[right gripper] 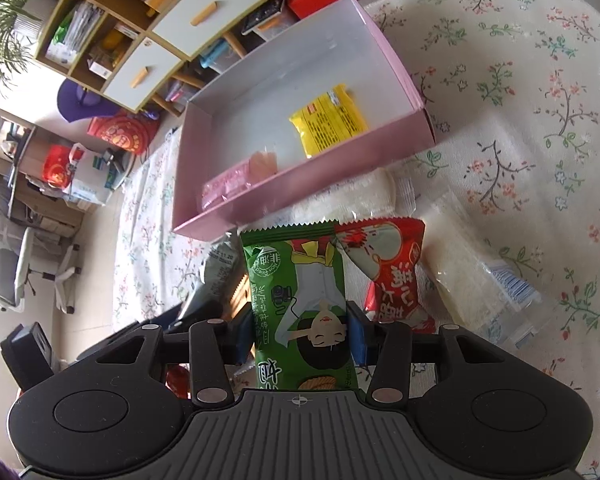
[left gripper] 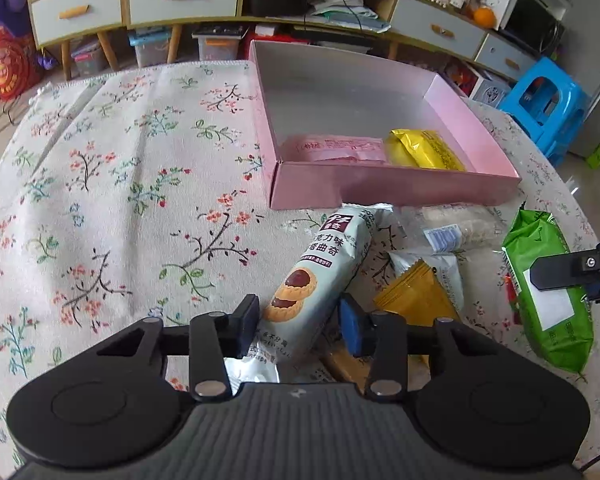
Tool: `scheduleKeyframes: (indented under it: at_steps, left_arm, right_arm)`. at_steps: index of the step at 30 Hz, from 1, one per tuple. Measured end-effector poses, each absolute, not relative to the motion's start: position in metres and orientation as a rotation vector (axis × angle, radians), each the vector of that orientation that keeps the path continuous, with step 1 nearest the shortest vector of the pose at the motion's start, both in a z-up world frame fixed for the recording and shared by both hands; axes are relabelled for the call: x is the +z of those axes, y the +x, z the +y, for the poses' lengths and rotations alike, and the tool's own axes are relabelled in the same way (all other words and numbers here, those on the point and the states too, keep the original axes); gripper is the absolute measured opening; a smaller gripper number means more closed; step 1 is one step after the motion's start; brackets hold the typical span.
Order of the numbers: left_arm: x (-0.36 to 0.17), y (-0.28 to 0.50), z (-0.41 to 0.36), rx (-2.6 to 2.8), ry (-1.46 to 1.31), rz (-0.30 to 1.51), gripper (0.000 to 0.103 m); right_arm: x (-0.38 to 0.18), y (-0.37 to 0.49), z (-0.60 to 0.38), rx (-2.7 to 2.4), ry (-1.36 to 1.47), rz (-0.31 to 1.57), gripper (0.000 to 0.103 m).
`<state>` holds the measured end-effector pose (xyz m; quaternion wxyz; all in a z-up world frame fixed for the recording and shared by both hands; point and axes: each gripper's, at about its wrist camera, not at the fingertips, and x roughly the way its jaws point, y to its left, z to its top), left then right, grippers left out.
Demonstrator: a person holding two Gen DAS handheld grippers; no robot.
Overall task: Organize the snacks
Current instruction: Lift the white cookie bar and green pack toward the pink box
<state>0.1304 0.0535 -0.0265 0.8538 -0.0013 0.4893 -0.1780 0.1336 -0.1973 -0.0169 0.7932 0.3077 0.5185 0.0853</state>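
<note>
Left gripper clamps pale tart-cookie packet, lower end hidden; right gripper clamps green snack packet, bottom cut off.

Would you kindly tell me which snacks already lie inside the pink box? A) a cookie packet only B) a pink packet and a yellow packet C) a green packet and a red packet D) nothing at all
B: inside the pink box lie a pink packet and a yellow packet; the other snacks are outside it.
</note>
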Motion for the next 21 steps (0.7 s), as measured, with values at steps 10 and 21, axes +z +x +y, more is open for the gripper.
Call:
scheduleKeyframes:
  at_steps: [10,21]
  left_arm:
    - [-0.013,0.121,0.069,-0.382,-0.159,1.066,0.026]
    - [0.006,0.110,0.073,-0.402,-0.250,1.025,0.025]
  right_arm:
    - [-0.004,0.132,-0.208,0.200,0.689,1.064,0.045]
    - [0.005,0.135,-0.229,0.159,0.752,1.008,0.045]
